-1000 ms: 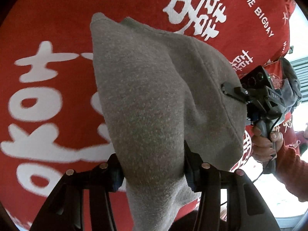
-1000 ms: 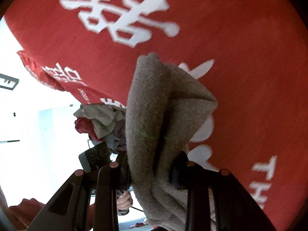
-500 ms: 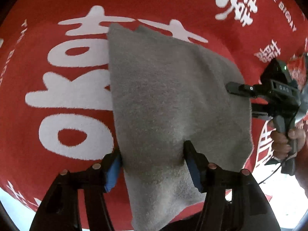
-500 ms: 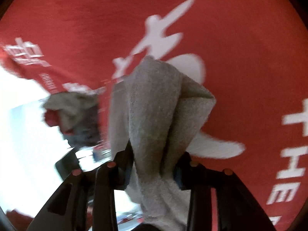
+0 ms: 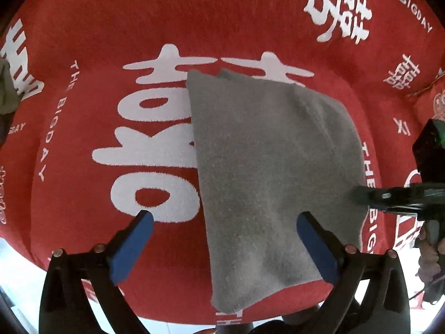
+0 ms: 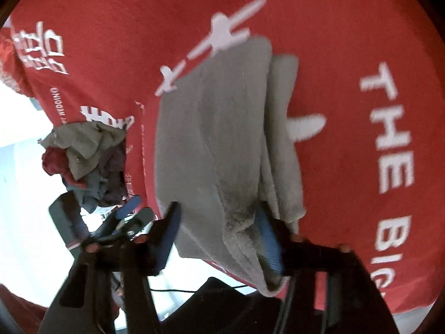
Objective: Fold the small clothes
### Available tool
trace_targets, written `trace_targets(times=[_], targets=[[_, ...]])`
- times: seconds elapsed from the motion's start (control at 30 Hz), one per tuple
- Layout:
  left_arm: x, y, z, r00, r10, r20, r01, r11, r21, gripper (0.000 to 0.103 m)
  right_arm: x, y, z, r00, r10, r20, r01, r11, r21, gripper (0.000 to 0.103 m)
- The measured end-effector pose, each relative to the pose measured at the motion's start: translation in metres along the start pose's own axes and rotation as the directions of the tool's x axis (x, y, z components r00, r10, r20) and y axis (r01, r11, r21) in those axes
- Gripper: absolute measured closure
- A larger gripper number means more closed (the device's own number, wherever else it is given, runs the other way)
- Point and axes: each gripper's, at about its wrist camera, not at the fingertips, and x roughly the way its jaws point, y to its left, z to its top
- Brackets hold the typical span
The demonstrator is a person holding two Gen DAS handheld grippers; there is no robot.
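Across the red cloth (image 5: 244,27) with its big white characters lies the grey garment (image 5: 272,172), folded into a rough rectangle that runs from near the middle of the cloth down to its near edge. From the left wrist view, the left tool (image 5: 225,222) is spread wide — its blue pads (image 5: 133,242) stand well apart, one on bare red cloth, the other over the garment's lower right part, neither pinching anything. The garment sits flat between and beyond them.

Off to the right in that same view, the right tool (image 5: 364,194) reaches in from the side, its dark tip touching the garment's right edge. From the right wrist view its fingers have parted too: the two blue pads (image 6: 268,239) sit on either side of a bunched fold of the grey garment (image 6: 222,139), and the fabric drapes loosely between them rather than being squeezed — let go, as far as I can see, though the picture is a little blurred.

Further back in the right wrist view, a heap of crumpled clothes (image 6: 83,156) — olive, dark red, grey — sits at the cloth's edge, well apart from the folded piece.
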Motion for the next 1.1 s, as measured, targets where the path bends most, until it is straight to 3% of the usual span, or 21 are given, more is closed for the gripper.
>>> trace_targets(times=[0.13, 0.27, 0.4, 0.5, 0.63, 0.73, 0.9, 0.97, 1.03, 1.1], targets=[[-0.008, -0.003, 0.001, 1.000, -0.020, 0.023, 0.020, 1.000, -0.010, 0.000, -0.011, 0.017, -0.007, 0.995, -0.075, 0.070, 0.081, 0.993, -0.090, 0.090], [-0.001, -0.002, -0.001, 0.999, -0.037, 0.014, 0.038, 0.998, -0.041, 0.000, -0.006, 0.008, -0.020, 0.960, -0.270, 0.068, 0.278, 0.946, -0.166, 0.090], [0.012, -0.004, -0.007, 0.999, 0.028, -0.044, -0.030, 0.998, -0.049, 0.000, -0.001, -0.008, -0.019, 0.963, -0.259, 0.070, 0.266, 0.956, -0.125, 0.090], [0.009, -0.007, -0.014, 0.997, 0.063, -0.044, -0.064, 0.998, -0.018, 0.000, -0.004, -0.003, -0.025, 0.948, -0.305, 0.088, 0.316, 0.935, -0.159, 0.088], [0.001, -0.013, -0.019, 0.996, 0.079, -0.044, -0.078, 0.997, 0.019, 0.000, -0.012, -0.002, -0.033, 0.935, -0.344, 0.085, 0.353, 0.928, -0.118, 0.075], [-0.004, -0.016, -0.022, 0.995, 0.087, -0.056, -0.086, 0.996, 0.027, 0.000, -0.023, 0.000, -0.042, 0.933, -0.350, 0.083, 0.356, 0.931, -0.077, 0.075], [-0.014, -0.016, -0.024, 0.991, 0.089, -0.096, -0.089, 0.996, 0.005, 0.000, -0.034, 0.014, -0.062, 0.909, -0.412, 0.068, 0.416, 0.906, -0.079, 0.075], [-0.021, -0.017, -0.025, 0.991, 0.096, -0.096, -0.096, 0.995, 0.007, 0.000, -0.036, 0.022, -0.070, 0.905, -0.421, 0.061, 0.425, 0.902, -0.072, 0.067], [-0.028, -0.019, -0.025, 0.989, 0.104, -0.100, -0.104, 0.995, 0.010, 0.000, -0.040, 0.030, -0.076, 0.899, -0.433, 0.061, 0.436, 0.897, -0.073, 0.052], [-0.037, -0.020, -0.026, 0.989, 0.108, -0.100, -0.107, 0.994, 0.011, 0.000, -0.042, 0.042, -0.081, 0.895, -0.442, 0.066, 0.446, 0.891, -0.079, 0.051]])
